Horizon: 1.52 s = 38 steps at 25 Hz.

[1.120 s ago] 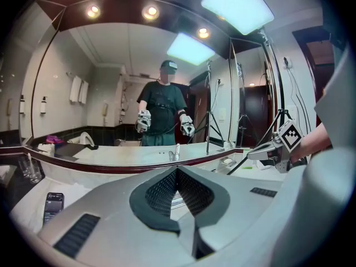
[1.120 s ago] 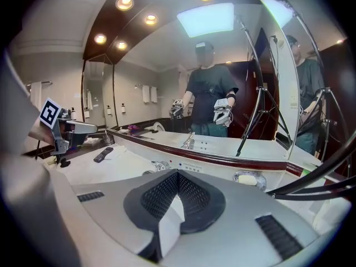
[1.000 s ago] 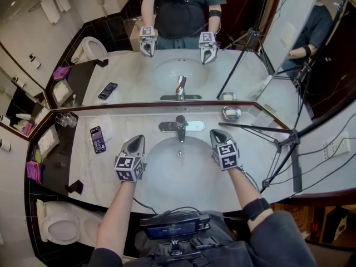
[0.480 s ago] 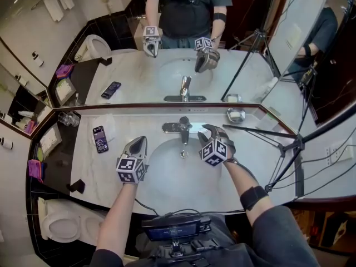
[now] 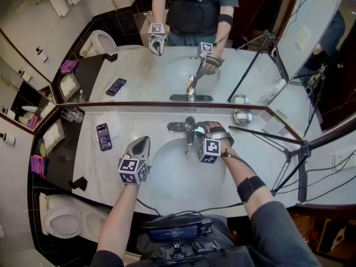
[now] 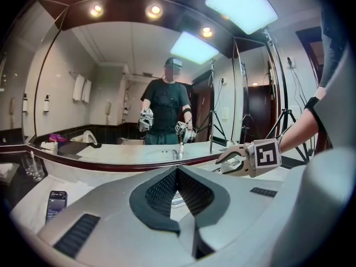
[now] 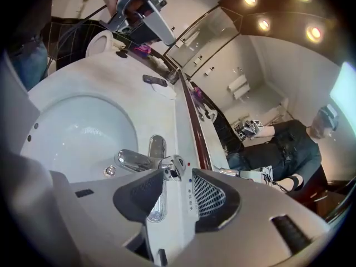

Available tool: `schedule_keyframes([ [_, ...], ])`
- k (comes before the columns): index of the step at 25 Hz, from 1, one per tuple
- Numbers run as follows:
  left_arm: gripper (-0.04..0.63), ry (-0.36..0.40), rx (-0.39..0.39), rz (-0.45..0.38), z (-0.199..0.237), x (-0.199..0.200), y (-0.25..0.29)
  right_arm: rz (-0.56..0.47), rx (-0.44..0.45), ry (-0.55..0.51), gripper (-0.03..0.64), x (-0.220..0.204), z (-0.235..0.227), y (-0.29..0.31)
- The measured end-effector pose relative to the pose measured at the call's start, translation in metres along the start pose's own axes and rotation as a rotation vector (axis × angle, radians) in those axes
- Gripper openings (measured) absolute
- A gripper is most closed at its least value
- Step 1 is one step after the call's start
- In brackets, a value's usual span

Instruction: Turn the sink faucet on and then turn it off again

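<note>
At the lower left of the head view a toilet (image 5: 62, 222) sits below the dark side shelf, and on the pale marble counter (image 5: 100, 168) above it a phone (image 5: 103, 136) lies flat, screen up, well apart from everything else. To its right the left gripper (image 5: 142, 142) hovers over the counter's edge at the left rim of the sink (image 5: 172, 179). Its jaws are together at the tips with nothing between them. In the left gripper view the pads meet in a point, and only the basin shows through the small slot behind them.

The faucet (image 5: 189, 131) stands at the back centre of the sink, just under the mirror (image 5: 167, 71), with its chrome spout reaching out over the basin. No water can be made out running from it.

The right gripper (image 5: 201, 130) is just beside the faucet, on its right side, rolled so that its marker cube faces the camera. Its jaws have just been opening and now stand apart. In the right gripper view the top of the faucet body sits in the gap at the pad tips — close against the left pad, yet not clamped.

Further right, a small metal dish (image 5: 243, 116) rests near the mirror's foot, and a dark tripod (image 5: 289, 149) leans across the counter's right end.
</note>
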<state>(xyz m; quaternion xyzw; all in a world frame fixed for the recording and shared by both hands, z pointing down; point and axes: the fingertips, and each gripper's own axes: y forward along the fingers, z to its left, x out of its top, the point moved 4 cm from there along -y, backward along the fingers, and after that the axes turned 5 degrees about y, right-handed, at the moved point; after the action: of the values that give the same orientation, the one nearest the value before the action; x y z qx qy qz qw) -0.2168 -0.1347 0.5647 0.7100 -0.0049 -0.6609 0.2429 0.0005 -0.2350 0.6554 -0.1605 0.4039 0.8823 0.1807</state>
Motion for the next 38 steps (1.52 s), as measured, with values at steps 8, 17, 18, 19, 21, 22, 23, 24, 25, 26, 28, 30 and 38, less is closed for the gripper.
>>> schedule_keyframes([
  [8, -0.005, -0.011, 0.011, 0.002, 0.006, -0.001, -0.002, 0.048, 0.083, -0.168, 0.150, -0.005, 0.015, 0.021],
  [17, -0.005, -0.007, 0.003, 0.010, 0.004, -0.002, 0.003, 0.065, 0.044, -0.300, 0.146, -0.010, 0.020, 0.022],
  [18, -0.005, -0.006, 0.002, 0.011, 0.003, -0.002, 0.003, 0.070, 0.041, -0.314, 0.146, -0.012, 0.021, 0.022],
  [19, -0.005, -0.006, 0.001, 0.011, 0.003, -0.002, 0.004, 0.074, 0.042, -0.323, 0.146, -0.012, 0.022, 0.023],
  [21, -0.005, -0.004, 0.000, 0.011, 0.003, -0.002, 0.005, 0.077, 0.045, -0.331, 0.146, -0.012, 0.022, 0.022],
  [22, -0.005, -0.004, 0.000, 0.011, 0.003, -0.002, 0.006, 0.076, 0.045, -0.333, 0.146, -0.013, 0.023, 0.022],
  [23, -0.005, -0.003, -0.001, 0.011, 0.002, -0.002, 0.007, 0.075, 0.043, -0.333, 0.144, -0.014, 0.024, 0.022],
  [24, -0.005, -0.003, -0.003, 0.011, 0.001, -0.001, 0.008, 0.074, 0.042, -0.333, 0.144, -0.015, 0.026, 0.021],
  [25, -0.005, -0.002, -0.005, 0.010, 0.001, -0.001, 0.008, 0.074, 0.040, -0.331, 0.144, -0.017, 0.029, 0.020],
  [26, -0.005, -0.002, -0.007, 0.010, 0.001, -0.001, 0.009, 0.075, 0.037, -0.328, 0.144, -0.018, 0.031, 0.020],
  [28, -0.005, -0.002, -0.010, 0.010, 0.001, 0.000, 0.010, 0.076, 0.028, -0.321, 0.144, -0.018, 0.034, 0.019],
  [30, -0.005, -0.003, -0.010, 0.010, 0.002, 0.000, 0.010, 0.075, 0.022, -0.320, 0.144, -0.018, 0.034, 0.019],
  [38, -0.005, -0.004, -0.007, 0.012, 0.002, -0.001, 0.011, 0.074, 0.021, -0.315, 0.144, -0.018, 0.034, 0.020],
])
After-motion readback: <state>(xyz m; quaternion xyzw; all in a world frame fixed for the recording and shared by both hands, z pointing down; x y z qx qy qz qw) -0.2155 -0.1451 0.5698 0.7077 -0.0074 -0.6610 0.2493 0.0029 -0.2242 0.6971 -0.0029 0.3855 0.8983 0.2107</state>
